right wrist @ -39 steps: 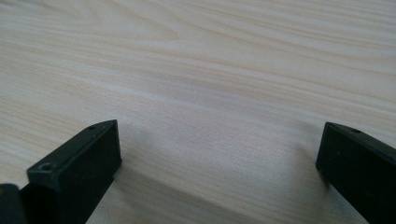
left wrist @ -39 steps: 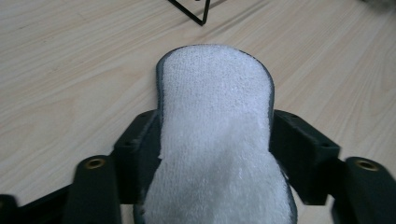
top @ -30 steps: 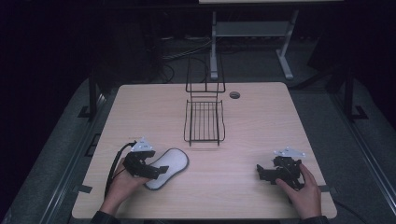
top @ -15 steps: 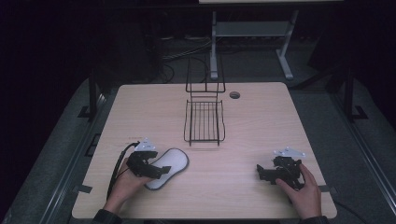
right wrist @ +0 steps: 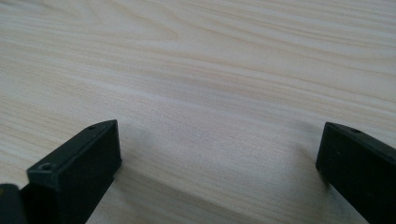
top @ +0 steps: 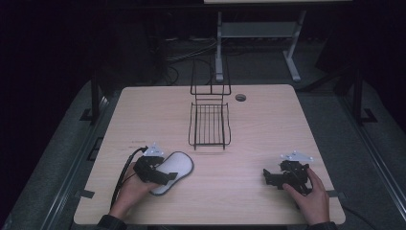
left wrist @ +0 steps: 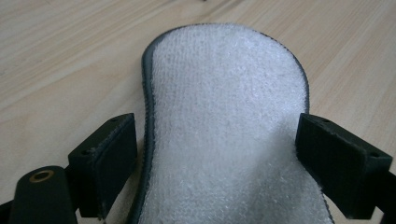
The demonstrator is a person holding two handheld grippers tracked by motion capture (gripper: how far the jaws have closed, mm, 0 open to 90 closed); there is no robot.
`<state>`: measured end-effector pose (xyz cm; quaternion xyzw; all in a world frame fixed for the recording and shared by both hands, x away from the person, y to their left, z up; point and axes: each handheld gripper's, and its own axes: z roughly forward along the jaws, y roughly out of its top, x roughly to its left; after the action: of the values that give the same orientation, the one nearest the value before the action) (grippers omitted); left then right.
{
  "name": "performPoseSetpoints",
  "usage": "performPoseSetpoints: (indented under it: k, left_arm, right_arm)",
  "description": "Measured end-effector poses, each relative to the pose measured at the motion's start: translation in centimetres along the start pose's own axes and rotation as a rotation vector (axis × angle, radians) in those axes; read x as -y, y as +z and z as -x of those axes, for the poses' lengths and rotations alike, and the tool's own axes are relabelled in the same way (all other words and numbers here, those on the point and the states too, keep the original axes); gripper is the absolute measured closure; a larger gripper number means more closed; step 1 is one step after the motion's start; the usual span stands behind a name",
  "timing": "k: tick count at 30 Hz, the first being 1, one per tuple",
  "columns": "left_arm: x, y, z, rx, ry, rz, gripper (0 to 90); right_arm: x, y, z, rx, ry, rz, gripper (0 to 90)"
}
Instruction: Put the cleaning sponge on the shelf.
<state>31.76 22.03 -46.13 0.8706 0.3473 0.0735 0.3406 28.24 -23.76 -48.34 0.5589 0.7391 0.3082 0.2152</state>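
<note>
A white fleecy insole with a dark rim [top: 175, 165] [left wrist: 224, 116] lies flat on the wooden table [top: 268, 124] at the front left. My left gripper [top: 165, 177] [left wrist: 217, 163] is open, its jaws standing on either side of the insole's near end, close to its edges but not pressing it. My right gripper [top: 269, 178] [right wrist: 217, 172] rests low over bare wood at the front right, open with nothing between its jaws. A hand holds each gripper from the table's near edge.
A black wire rack [top: 209, 122] stands at the table's middle back, with an upright wire frame behind it. A round cable hole [top: 240, 97] lies to its right. A cable [top: 125, 167] trails from the left gripper. Dark floor and a stand's metal legs [top: 253, 33] lie beyond the table.
The left gripper has crept slightly forward over the insole's near end. The right gripper has stayed put.
</note>
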Motion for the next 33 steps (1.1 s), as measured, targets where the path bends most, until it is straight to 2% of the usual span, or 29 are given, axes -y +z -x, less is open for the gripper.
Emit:
performPoseSetpoints:
  k: [10, 14, 18, 24, 30, 33]
  left_arm:
    - [0.0, 0.2, 0.1, 0.010, 0.016, -0.014, 13.7]
    - [0.0, 0.0, 0.1, 0.026, 0.026, -0.015, 18.9]
    - [-0.1, -0.1, 0.3, 0.012, 0.050, -0.017, 21.3]
    - [-0.2, -0.4, 0.3, 0.007, 0.049, -0.008, 23.1]
    - [-0.4, -1.0, 0.5, 0.011, 0.068, 0.005, 29.0]
    - [-0.6, -1.5, 0.6, 0.017, 0.077, 0.024, 35.7]
  right_arm:
    - [0.0, 0.0, 0.0, 0.000, 0.001, 0.000, 0.0]
    - [0.0, 0.0, 0.0, 0.000, 0.001, 0.000, 0.0]
    - [0.0, 0.0, 0.0, 0.000, 0.000, 0.000, 0.0]
    - [0.0, 0.0, 0.0, 0.000, 0.000, 0.000, 0.0]
    - [0.0, 0.0, 0.0, 0.000, 0.000, 0.000, 0.0]
    - [0.0, 0.0, 0.0, 0.000, 0.001, 0.000, 0.0]
